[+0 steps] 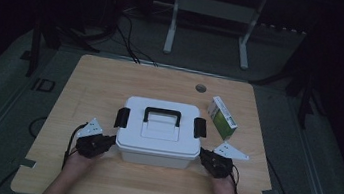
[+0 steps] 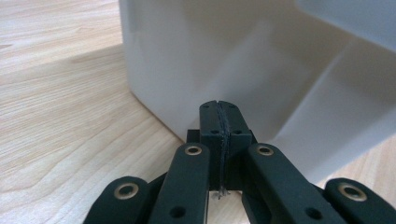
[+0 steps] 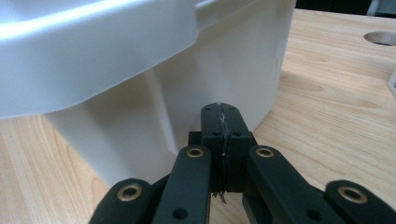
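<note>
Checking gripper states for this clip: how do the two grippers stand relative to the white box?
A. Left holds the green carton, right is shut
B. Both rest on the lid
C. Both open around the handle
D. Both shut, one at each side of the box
D: the left gripper and right gripper sit at opposite lower sides of the white box, jaws pressed together with nothing between them.

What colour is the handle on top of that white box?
Black, the handle on the white box; the high view shows it best.
</note>
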